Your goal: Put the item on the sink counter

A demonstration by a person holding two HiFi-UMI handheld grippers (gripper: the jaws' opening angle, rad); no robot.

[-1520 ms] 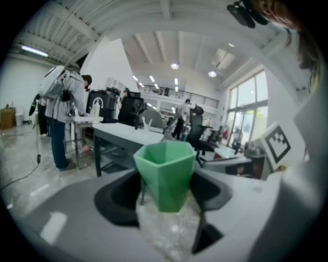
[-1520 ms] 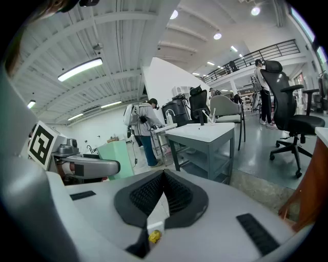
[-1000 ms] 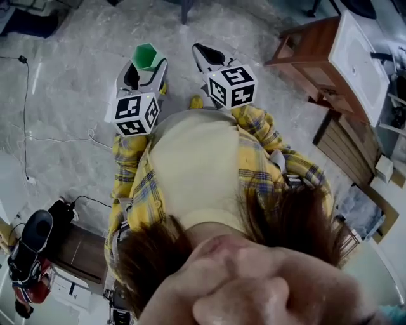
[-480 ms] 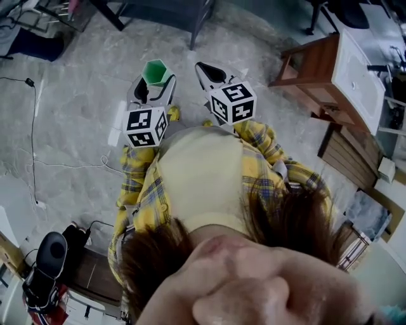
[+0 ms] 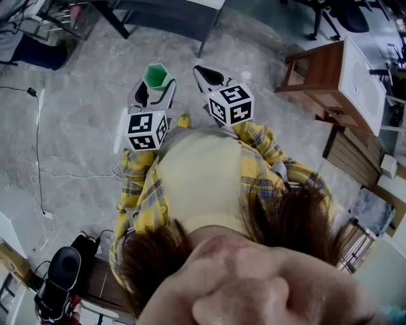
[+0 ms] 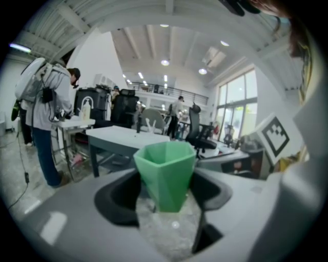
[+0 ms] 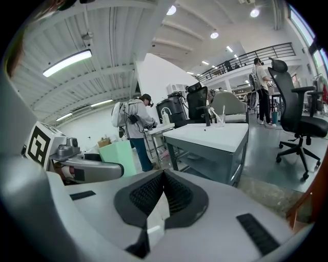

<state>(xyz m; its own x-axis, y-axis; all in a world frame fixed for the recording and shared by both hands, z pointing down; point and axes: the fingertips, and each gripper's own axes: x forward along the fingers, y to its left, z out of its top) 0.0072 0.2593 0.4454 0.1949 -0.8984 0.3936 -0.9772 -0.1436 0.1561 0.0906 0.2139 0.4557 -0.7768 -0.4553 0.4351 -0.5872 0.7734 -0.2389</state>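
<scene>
A green faceted cup (image 5: 155, 73) stands upright between the jaws of my left gripper (image 5: 152, 89), out in front of the person's chest. The left gripper view shows both dark pads pressing the sides of the cup (image 6: 165, 171), so my left gripper (image 6: 165, 202) is shut on it. Just to its right, my right gripper (image 5: 207, 73) is shut with nothing in it; its ribbed pads (image 7: 177, 197) meet at the tips. The sink counter (image 5: 358, 76), a wooden cabinet with a white top, stands at the right edge of the head view, well away from both grippers.
A grey table (image 5: 171, 13) stands ahead on the marble floor; the right gripper view shows it (image 7: 215, 135) with a white top. An office chair (image 7: 300, 123) is at the right. A person with a backpack (image 6: 43, 117) works at a bench on the left. Cables (image 5: 38, 159) run across the floor.
The person has walked forward: the grey table has come into view at the top and the floor has slid back. Both grippers keep their pose, the cup still held.
</scene>
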